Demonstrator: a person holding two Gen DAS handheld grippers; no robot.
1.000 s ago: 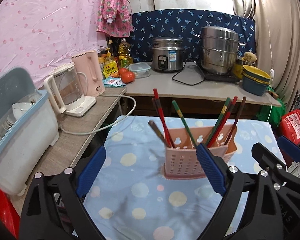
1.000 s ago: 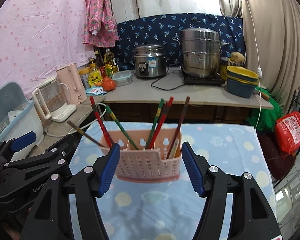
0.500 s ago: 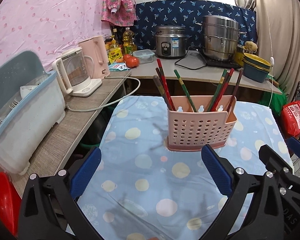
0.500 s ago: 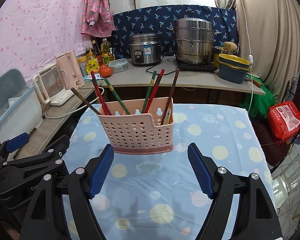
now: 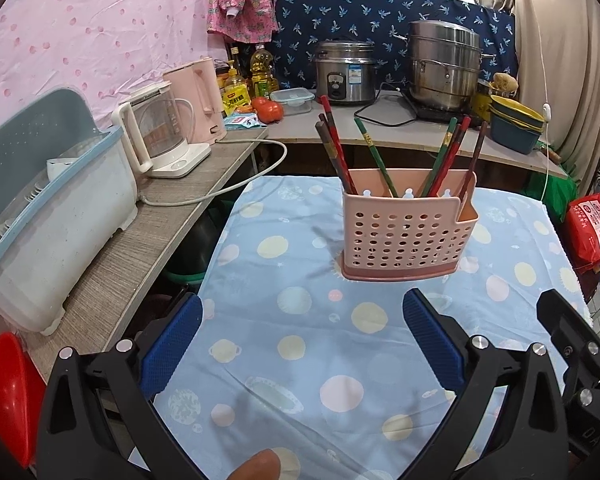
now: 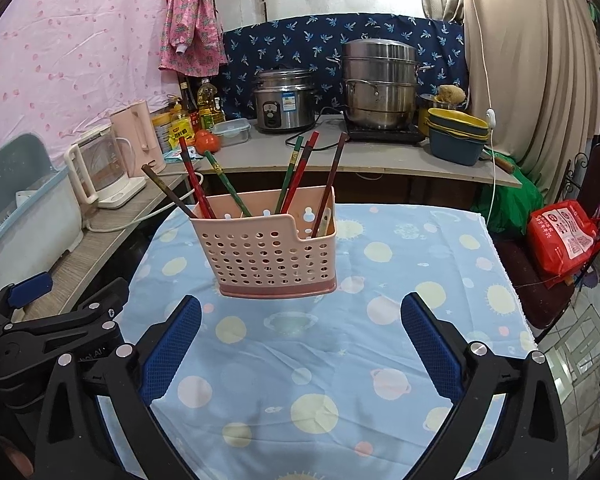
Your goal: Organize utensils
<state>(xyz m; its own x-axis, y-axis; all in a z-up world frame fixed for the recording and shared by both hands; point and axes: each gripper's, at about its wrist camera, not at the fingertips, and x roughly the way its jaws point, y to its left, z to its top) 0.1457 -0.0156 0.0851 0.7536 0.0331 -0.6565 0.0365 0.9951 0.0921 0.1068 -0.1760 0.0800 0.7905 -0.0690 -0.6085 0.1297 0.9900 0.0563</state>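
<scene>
Right wrist view — kettle (image 6: 94,168), rice cooker (image 6: 286,100) stand behind basket (image 6: 268,252).

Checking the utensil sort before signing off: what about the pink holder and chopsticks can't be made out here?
- Chopsticks: lower ends hidden by the pink holder's perforated front, both views.
- Inner dividers: only hinted through the holes, so compartments stay uncertain.
- Pale utensil at the holder's right end: mostly hidden by the wall, right wrist view.

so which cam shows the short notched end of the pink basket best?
Right wrist. The basket is turned so its lowered notch and the pale utensil lying inside face the lens. In the left wrist view the same basket shows the notch at its far right edge, seen edge-on, with the inside hidden.
</scene>
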